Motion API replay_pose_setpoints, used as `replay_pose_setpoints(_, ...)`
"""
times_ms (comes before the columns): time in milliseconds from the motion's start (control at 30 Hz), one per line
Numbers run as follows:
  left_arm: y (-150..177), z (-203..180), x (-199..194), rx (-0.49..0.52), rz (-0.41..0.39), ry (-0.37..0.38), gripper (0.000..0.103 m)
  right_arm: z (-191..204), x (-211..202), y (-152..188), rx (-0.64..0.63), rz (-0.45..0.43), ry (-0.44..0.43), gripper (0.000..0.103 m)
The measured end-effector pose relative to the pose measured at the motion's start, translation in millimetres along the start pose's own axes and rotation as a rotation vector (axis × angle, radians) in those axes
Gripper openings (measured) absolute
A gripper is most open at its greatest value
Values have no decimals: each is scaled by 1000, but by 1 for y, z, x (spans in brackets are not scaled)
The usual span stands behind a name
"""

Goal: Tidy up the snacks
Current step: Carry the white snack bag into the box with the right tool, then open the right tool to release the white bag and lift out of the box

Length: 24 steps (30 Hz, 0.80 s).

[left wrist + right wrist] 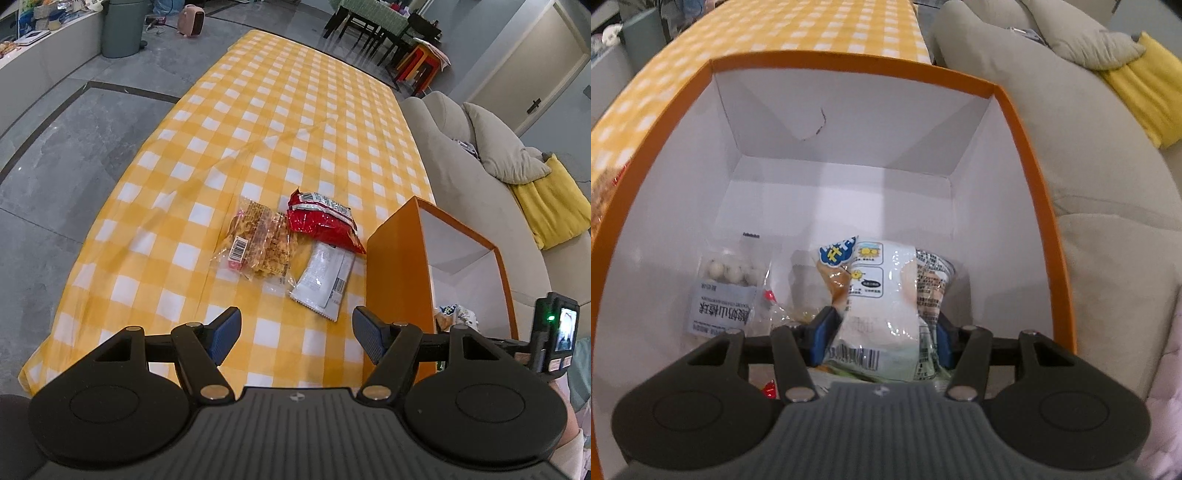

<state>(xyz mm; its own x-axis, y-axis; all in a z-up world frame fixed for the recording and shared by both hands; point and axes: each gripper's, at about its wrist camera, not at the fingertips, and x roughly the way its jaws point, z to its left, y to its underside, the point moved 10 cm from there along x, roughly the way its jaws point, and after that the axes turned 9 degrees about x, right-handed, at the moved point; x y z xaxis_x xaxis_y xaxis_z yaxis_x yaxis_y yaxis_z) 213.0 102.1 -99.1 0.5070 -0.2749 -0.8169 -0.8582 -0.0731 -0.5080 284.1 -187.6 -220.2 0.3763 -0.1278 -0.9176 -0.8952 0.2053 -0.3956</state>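
— Blue pads of the right gripper [881,338] are clamped on a clear bread packet [886,302], one pad pressing each side, held down inside the orange box [1030,155].

— And the other one?

— Left gripper [297,334] stands wide apart with nothing between its pads, hovering above the yellow checked surface [258,122], just left of the box.

— How many snacks remain outside?

— Three, lying close together: a clear packet of fried snacks [256,242], a red packet [321,218] touching it, and a white sachet [325,278] partly under the red one.

— Inside the box?

— Besides the held packet, one packet of white balls [726,291] on the white floor, plus more wrappers I cannot count.
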Motion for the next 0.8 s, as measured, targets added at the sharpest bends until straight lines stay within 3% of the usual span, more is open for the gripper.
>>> replay_pose_setpoints(67, 0, -1, 1, 6, 2, -1, 81, -4, -5, 0, 32, -3, -27, 53)
replay_pose_setpoints(167, 1, -4, 2, 18, 6, -8, 81, -4, -10, 0, -1, -25, 8, 52)
replay_pose_setpoints(333, 3, -10, 4, 52, 18, -18, 81, 10, -4, 4, -176, -57, 189, 64)
replay_pose_setpoints(367, 3, -10, 3, 57, 17, -19, 81, 12, -7, 3, -176, -68, 187, 71)
replay_pose_setpoints(433, 2, -11, 2, 57, 14, -20, 81, 10, -21, 0, -153, -80, 134, 71)
replay_pose_setpoints(533, 3, -11, 3, 59, 15, -12, 81, 5, -49, -8, -97, -103, -17, 53)
replay_pose_setpoints(600, 3, -12, 5, 60, 20, -10, 81, -5, -63, -16, -44, -107, -84, 12)
replay_pose_setpoints(633, 3, -12, 6, 61, 22, -8, 81, -7, -68, -20, -29, -100, -108, 3)
replay_pose_setpoints(800, 4, -13, 6, 64, 30, 1, 81, -11, -47, -30, -41, -26, -114, 0)
